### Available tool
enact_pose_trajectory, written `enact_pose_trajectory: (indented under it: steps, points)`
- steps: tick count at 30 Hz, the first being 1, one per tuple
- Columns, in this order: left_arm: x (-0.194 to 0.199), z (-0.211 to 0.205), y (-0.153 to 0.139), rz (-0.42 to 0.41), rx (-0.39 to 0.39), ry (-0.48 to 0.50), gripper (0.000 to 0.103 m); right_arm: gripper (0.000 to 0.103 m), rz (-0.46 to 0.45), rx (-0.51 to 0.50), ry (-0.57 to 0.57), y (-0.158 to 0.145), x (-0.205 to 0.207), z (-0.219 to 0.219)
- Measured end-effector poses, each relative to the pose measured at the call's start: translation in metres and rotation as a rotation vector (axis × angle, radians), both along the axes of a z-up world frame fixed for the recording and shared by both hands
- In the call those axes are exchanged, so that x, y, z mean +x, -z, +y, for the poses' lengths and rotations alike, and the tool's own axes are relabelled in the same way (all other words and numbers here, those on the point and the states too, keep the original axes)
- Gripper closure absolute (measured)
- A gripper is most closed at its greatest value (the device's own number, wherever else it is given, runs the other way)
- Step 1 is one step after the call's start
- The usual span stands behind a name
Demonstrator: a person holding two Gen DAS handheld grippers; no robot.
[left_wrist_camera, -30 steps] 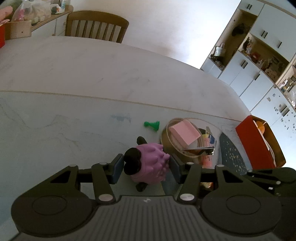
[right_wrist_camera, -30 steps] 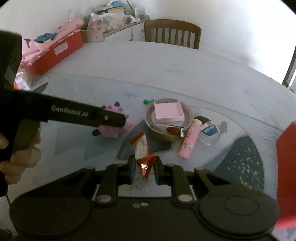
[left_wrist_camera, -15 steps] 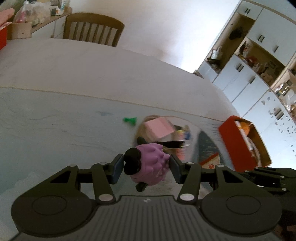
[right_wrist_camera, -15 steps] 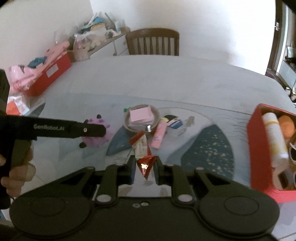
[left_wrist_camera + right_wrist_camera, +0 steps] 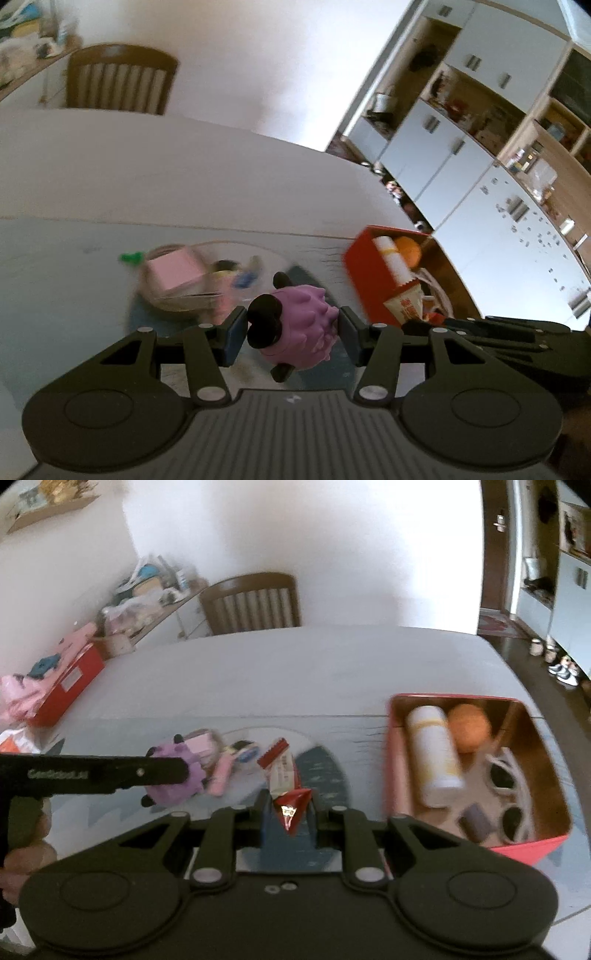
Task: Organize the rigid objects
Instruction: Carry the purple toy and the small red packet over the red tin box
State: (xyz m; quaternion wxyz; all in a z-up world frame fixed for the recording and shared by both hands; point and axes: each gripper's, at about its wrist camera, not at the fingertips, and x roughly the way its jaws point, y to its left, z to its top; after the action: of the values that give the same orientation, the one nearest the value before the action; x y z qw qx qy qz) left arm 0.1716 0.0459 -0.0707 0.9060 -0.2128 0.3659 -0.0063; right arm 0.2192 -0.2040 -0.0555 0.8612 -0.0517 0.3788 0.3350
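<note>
Take the red box point(image 5: 476, 843) on the counter point(image 5: 258, 672) as your landmark. Farthest to its left, your left gripper point(image 5: 291, 326) has its jaws pinching the purple spiky toy point(image 5: 301, 325), which hangs above the counter with its black ears and feet sticking out past the pads. Behind the toy, still left of the box, a loose pile lies on the counter: a roll of tape point(image 5: 173, 302) with a pink notepad point(image 5: 175, 271) on top, a small green piece point(image 5: 131, 257) at its far left edge, and a pink tube point(image 5: 220, 777) beside it, all blurred. Nearer the box, your right gripper point(image 5: 288, 812) has its jaws closed narrowly on a red snack packet point(image 5: 291, 805), and a second red and white wrapper point(image 5: 280, 764) sits just behind it. Inside the box you have a white bottle point(image 5: 436, 749) along the left wall, an orange ball point(image 5: 469, 727) at the back, white sunglasses point(image 5: 511, 797) to the right and a small dark block point(image 5: 474, 821) near the front.
</note>
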Motion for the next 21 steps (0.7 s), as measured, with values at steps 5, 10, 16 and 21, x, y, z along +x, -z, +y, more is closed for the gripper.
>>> enact_pose_trajectory:
  steps: [5,10,16,21]
  points:
    - [0.02,-0.037,-0.003,-0.004,-0.006,0.046,0.05,0.084,-0.002,0.0,0.046,0.001,0.019,-0.036]
    - [0.042,-0.076,-0.002,-0.002,0.007,0.092,0.05,0.084,-0.004,-0.007,0.073,0.004,0.037,-0.066]
    - [0.066,-0.116,0.0,0.0,0.031,0.135,0.05,0.084,0.0,-0.015,0.111,0.01,0.061,-0.095]
    - [0.085,-0.144,0.0,0.004,0.051,0.164,0.05,0.084,0.006,-0.035,0.109,0.017,0.084,-0.11]
